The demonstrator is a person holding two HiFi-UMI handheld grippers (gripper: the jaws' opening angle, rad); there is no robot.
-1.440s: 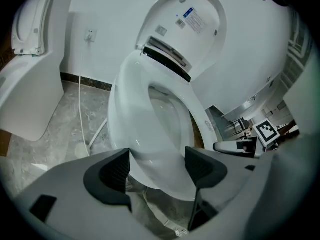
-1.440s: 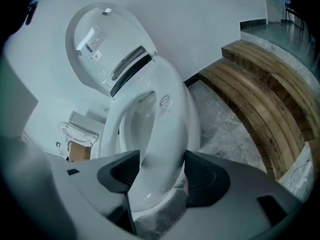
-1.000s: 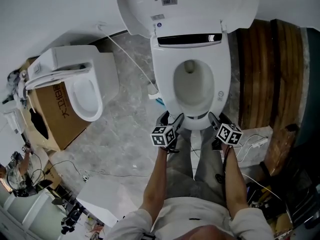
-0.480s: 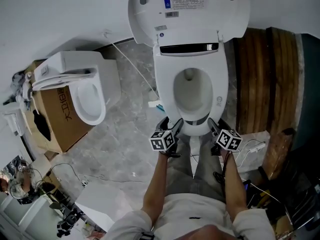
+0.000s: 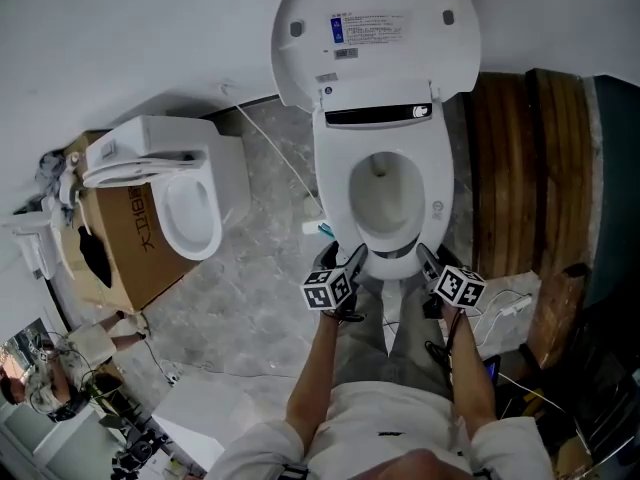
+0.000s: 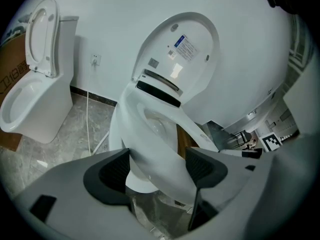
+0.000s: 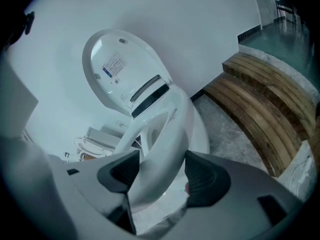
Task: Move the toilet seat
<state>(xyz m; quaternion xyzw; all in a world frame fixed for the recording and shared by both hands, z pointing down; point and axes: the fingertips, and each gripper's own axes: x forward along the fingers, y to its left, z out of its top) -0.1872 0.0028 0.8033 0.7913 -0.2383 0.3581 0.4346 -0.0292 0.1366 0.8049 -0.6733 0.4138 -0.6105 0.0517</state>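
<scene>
The white toilet seat (image 5: 338, 196) rings the bowl, and its front end is tilted up off the rim. The lid (image 5: 375, 38) stands open against the wall. My left gripper (image 5: 352, 258) is shut on the seat's front left edge, my right gripper (image 5: 425, 258) on its front right. In the left gripper view the seat (image 6: 150, 134) runs between the dark pads of the left gripper (image 6: 157, 166) toward the lid (image 6: 175, 49). The right gripper view shows the seat (image 7: 167, 134) clamped in the right gripper (image 7: 160, 174).
A second toilet (image 5: 190, 203) sits on a cardboard box (image 5: 125, 243) to the left. A curved wooden platform (image 5: 520, 158) lies right of the bowl. A white cable (image 5: 270, 143) crosses the marble floor, and loose wires (image 5: 505, 288) lie near my right arm.
Both grippers have risen slightly with the seat's front edge held between them. The head view has shifted, so the whole lid now shows.
</scene>
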